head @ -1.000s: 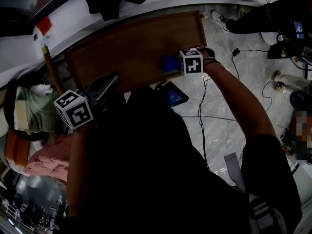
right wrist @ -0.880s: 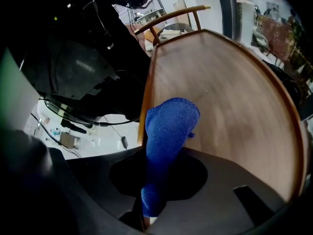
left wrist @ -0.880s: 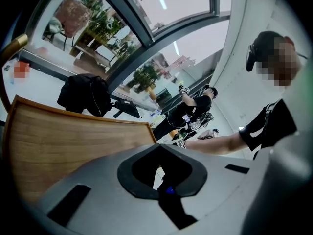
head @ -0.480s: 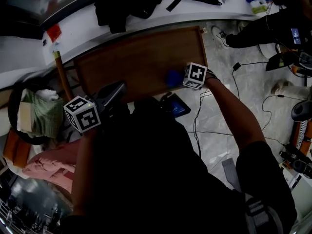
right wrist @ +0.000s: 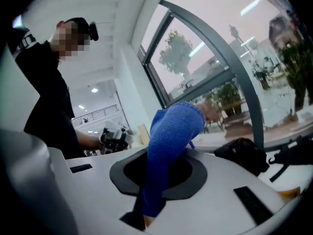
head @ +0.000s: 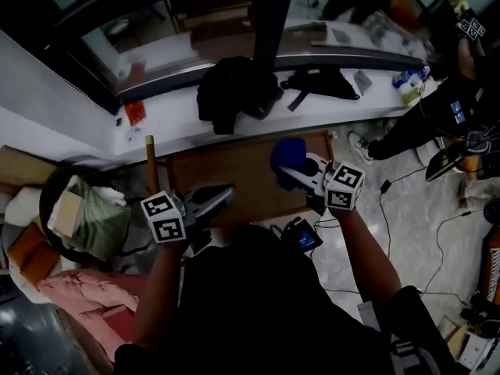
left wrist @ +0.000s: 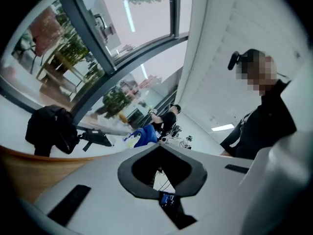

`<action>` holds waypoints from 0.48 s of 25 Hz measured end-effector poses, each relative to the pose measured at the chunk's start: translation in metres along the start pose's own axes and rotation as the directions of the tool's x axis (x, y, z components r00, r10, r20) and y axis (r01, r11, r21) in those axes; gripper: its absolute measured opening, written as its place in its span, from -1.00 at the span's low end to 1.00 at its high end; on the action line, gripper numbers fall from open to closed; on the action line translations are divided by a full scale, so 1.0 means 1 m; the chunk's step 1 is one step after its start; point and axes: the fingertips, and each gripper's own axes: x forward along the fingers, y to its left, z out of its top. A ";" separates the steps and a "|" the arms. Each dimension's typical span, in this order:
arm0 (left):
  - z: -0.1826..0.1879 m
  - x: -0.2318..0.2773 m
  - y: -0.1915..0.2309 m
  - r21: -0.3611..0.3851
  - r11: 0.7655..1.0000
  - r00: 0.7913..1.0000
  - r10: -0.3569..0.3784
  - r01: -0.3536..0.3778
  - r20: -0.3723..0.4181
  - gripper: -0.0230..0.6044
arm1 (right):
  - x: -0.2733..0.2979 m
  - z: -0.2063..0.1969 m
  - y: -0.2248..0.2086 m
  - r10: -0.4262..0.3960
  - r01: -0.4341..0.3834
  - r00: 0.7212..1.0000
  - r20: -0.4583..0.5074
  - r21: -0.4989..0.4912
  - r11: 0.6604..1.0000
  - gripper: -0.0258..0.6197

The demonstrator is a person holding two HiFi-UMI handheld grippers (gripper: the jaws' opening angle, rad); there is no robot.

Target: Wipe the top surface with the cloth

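Observation:
The brown wooden table top (head: 234, 180) lies below both grippers in the head view. My right gripper (head: 295, 172) is raised above its right end and shut on a blue cloth (head: 287, 151), which stands bunched up out of the jaws. In the right gripper view the cloth (right wrist: 171, 136) rises from between the pinched jaws of the right gripper (right wrist: 157, 176), clear of the table. My left gripper (head: 222, 194) hovers over the table's near edge; in the left gripper view the left gripper (left wrist: 161, 155) shows its jaws together with nothing held.
A black jacket (head: 231, 92) and a black strap bag (head: 322, 80) lie on the white ledge (head: 180, 123) behind the table. A device with a blue screen (head: 301, 237) and cables lie on the floor. A basket of cloths (head: 84, 213) sits left. A person (head: 449, 104) stands right.
Both grippers have lifted and tilted upward. The blue cloth has come up off the wooden top in the right gripper. The head view now looks farther ahead.

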 end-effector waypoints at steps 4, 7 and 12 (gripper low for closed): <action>0.022 -0.013 -0.039 0.113 0.992 0.996 -0.068 0.061 0.063 -0.90 | 0.000 0.077 0.064 0.053 -0.033 0.986 0.157 -0.124 0.992 -0.73; 0.020 -0.037 -0.081 0.168 0.981 0.988 -0.112 0.093 0.107 -0.90 | -0.013 0.100 0.129 0.113 -0.073 0.966 0.234 -0.175 0.982 -0.73; 0.003 -0.068 -0.150 0.315 0.945 0.981 -0.140 0.092 0.135 -0.89 | -0.034 0.090 0.209 0.199 -0.147 0.937 0.286 -0.193 0.970 -0.73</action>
